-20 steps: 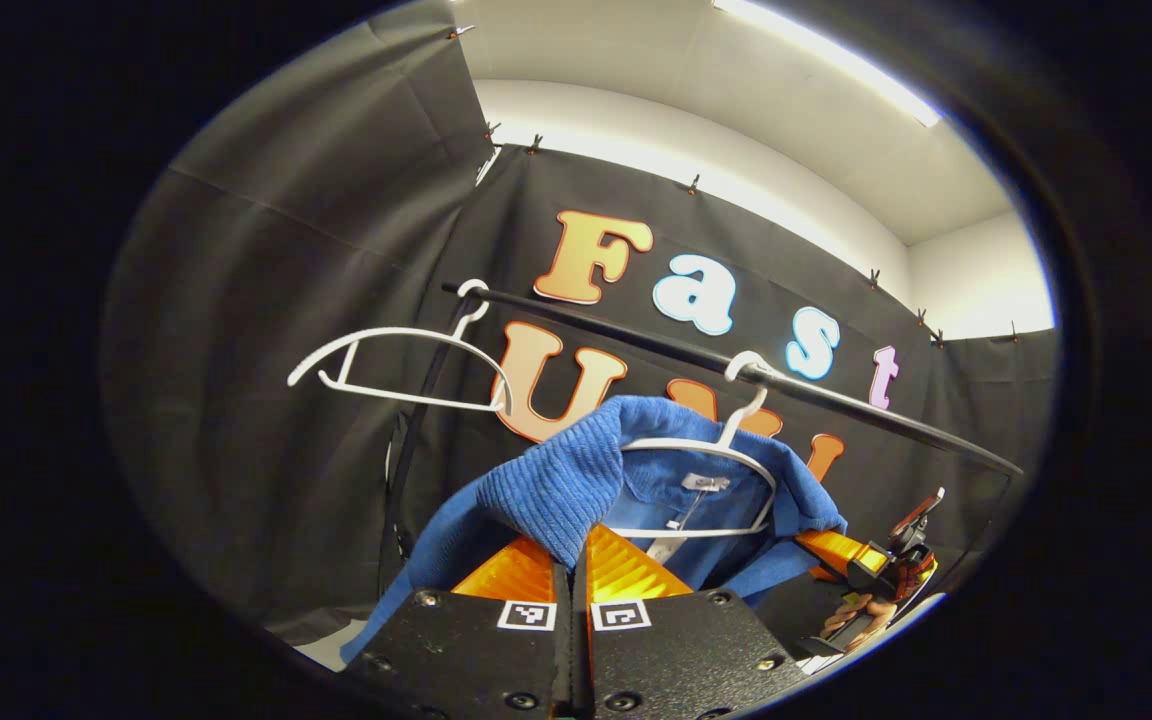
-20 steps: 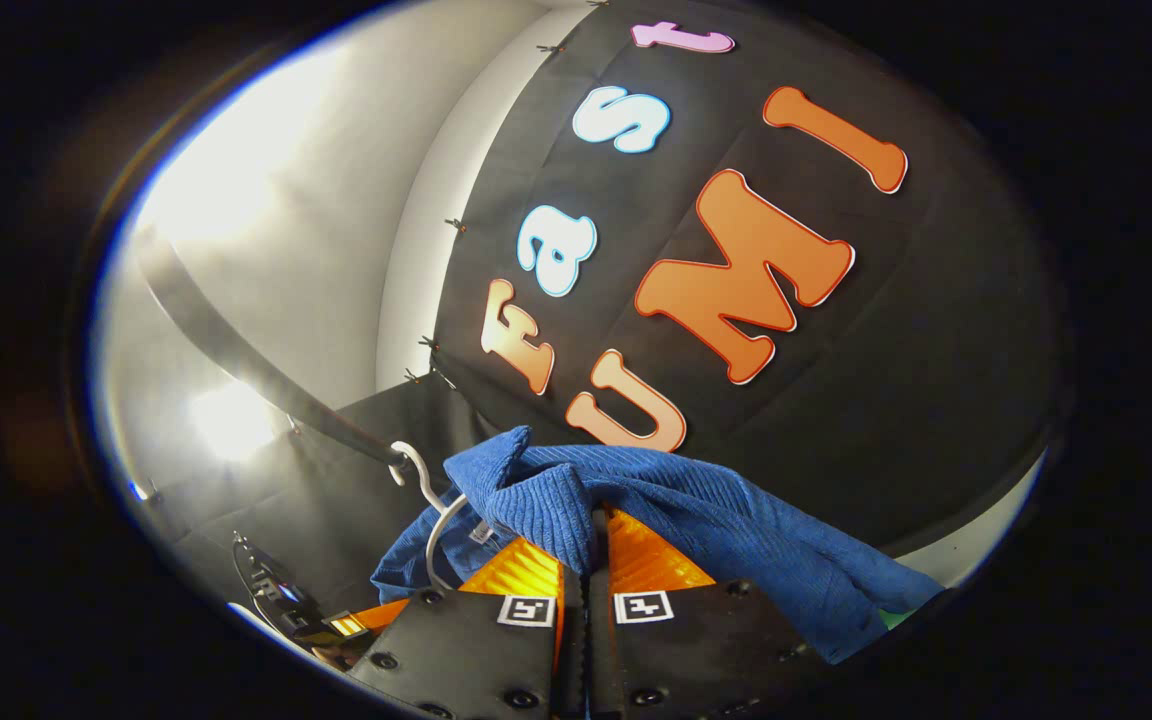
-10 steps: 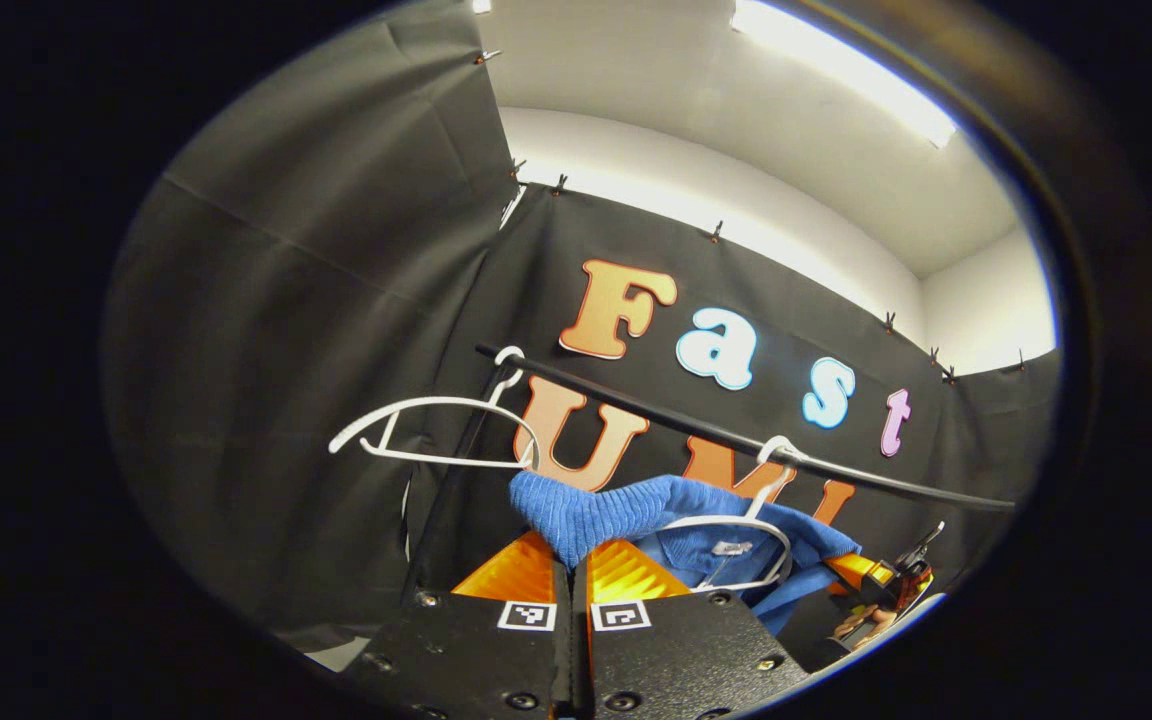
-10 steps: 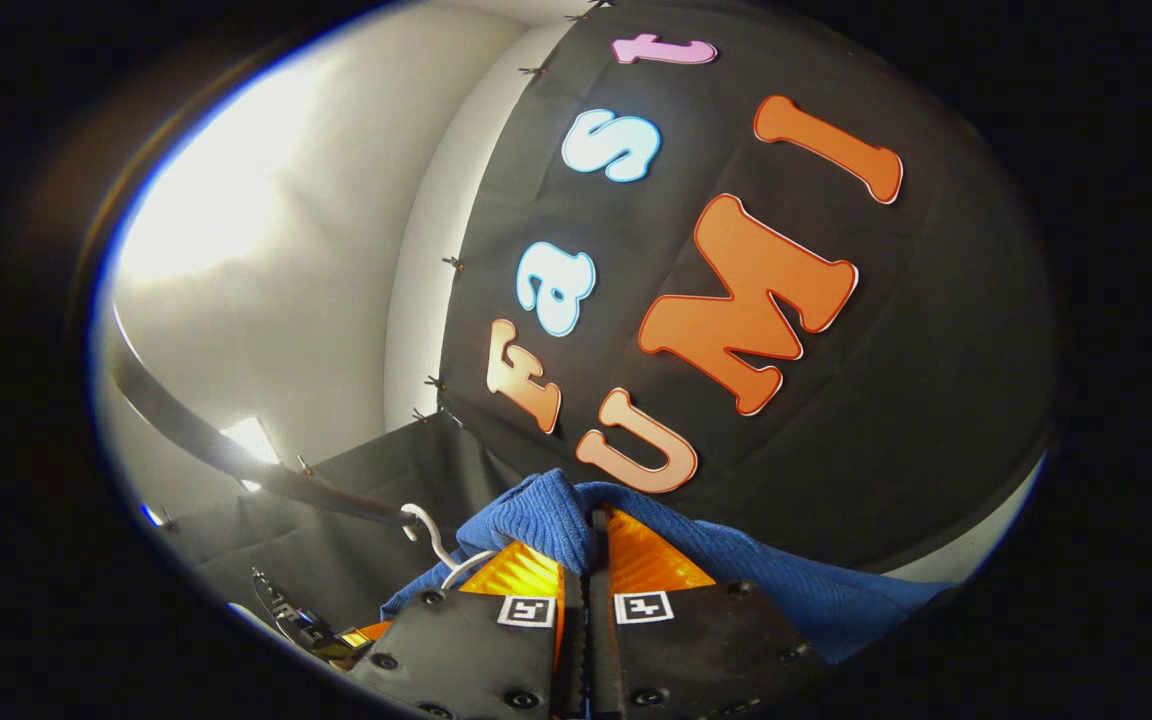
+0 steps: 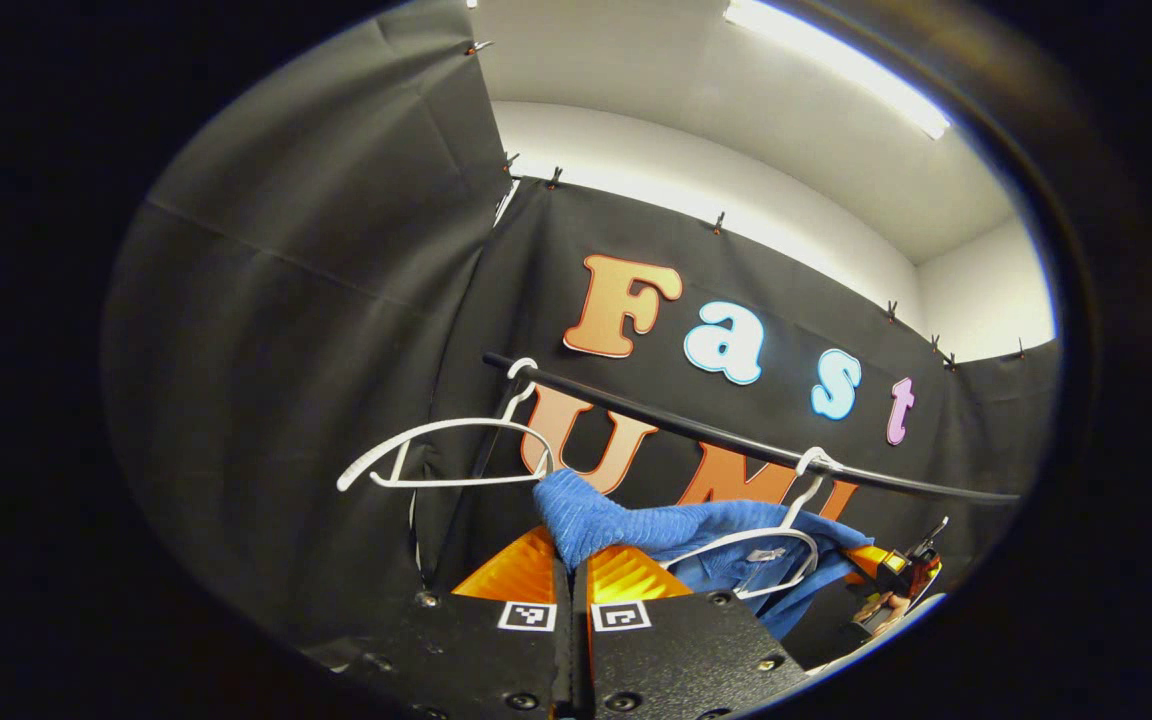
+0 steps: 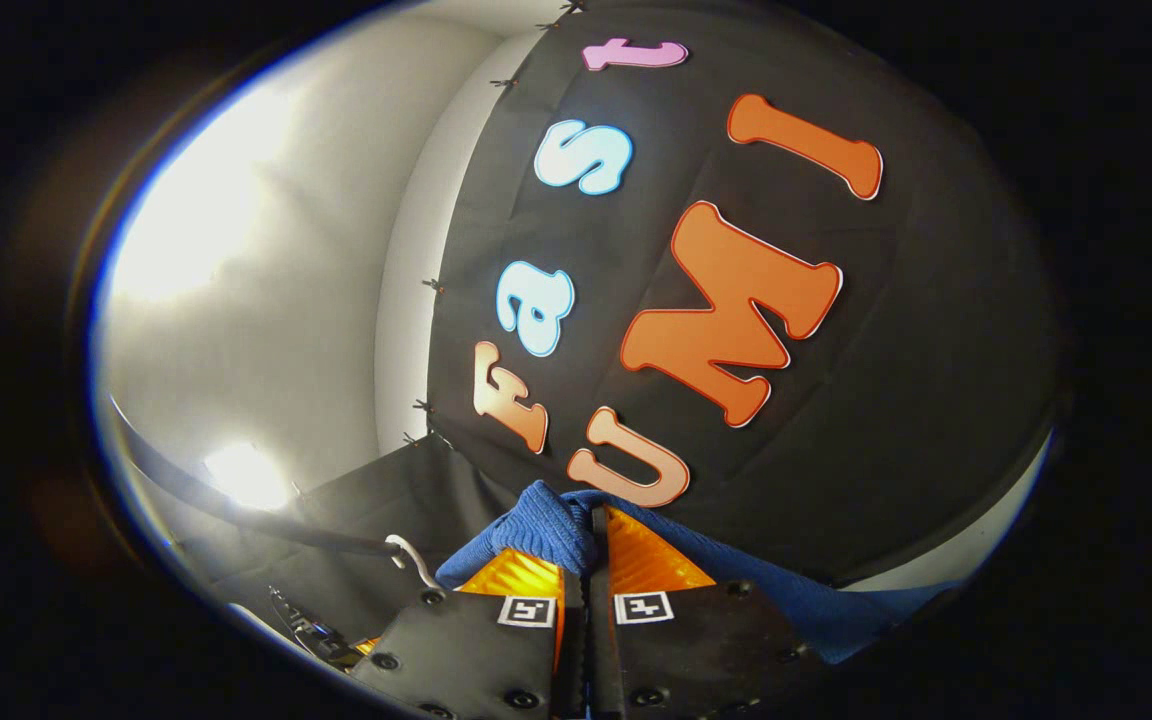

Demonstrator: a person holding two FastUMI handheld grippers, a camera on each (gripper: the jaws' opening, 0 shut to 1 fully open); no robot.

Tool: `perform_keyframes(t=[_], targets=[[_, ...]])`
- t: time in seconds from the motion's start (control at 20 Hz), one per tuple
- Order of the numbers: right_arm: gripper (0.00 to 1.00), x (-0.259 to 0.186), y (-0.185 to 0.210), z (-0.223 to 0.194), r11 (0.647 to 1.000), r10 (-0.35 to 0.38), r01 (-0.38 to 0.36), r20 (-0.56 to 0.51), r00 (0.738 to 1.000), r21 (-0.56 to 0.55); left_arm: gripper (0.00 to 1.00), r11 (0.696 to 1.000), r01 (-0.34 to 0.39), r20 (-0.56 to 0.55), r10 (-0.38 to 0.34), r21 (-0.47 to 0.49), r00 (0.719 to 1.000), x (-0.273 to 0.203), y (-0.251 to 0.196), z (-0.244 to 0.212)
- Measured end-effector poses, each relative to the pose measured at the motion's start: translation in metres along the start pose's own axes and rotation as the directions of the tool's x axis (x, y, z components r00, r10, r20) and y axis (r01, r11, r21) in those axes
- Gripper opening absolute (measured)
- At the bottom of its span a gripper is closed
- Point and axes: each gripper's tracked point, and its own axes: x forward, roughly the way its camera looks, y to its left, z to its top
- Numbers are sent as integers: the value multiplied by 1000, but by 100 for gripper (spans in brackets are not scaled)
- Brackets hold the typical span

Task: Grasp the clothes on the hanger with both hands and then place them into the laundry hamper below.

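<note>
Blue ribbed knit garment (image 5: 636, 525) is pinched at one edge by the left gripper (image 5: 572, 560), fingers closed tight on it; the right gripper (image 6: 591, 545) clamps another bunch of it (image 6: 546, 525). Versus a second ago it hangs lower and flatter, mostly pulled off the white hanger (image 5: 766, 545) on the black rail (image 5: 696, 430), collar still draped there. Second white hanger (image 5: 446, 455) hangs bare further along.

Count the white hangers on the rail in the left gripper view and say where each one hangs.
2. A bare hanger hangs at the rail's near end; a second hanger hangs farther along, with the blue garment draped around it.
</note>
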Motion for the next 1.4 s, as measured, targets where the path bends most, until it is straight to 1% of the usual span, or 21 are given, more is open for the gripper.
perform_keyframes(t=[0.1, 0.3, 0.5, 0.75, 0.95, 1.1, 1.25, 1.4], targets=[[8, 7, -5, 0, 1000, -12, 12, -3, 1000, -2, 1, 999, 17, -17, -18, -40, 1000, 14, 5, 0], [8, 17, -20, 0, 999, -46, 46, -14, 999, 2, 0, 1000, 2, -78, -2, -2, 997, 31, 19, -14], [8, 22, -43, -1, 995, -100, 100, -35, 994, 11, 0, 1000, 0, -146, -3, -16, 989, 49, 30, -38], [8, 28, -78, -8, 982, -187, 187, -30, 982, -4, 0, 999, -29, -207, 26, -13, 978, 54, 47, -70], [8, 21, -88, -11, 975, -220, 219, -28, 975, -22, 0, 999, -39, -250, 31, -30, 968, 52, 53, -96], [8, 14, -95, -11, 969, -245, 244, -16, 969, -22, 0, 998, -36, -264, 21, -51, 964, 47, 54, -105], [8, 1, -106, -21, 958, -286, 285, -30, 958, -42, 0, 998, -44, -282, 28, -53, 959, 43, 59, -118], [8, -14, -116, -32, 945, -326, 323, -48, 944, -59, 0, 996, -72, -310, 52, -52, 949, 38, 62, -136]])
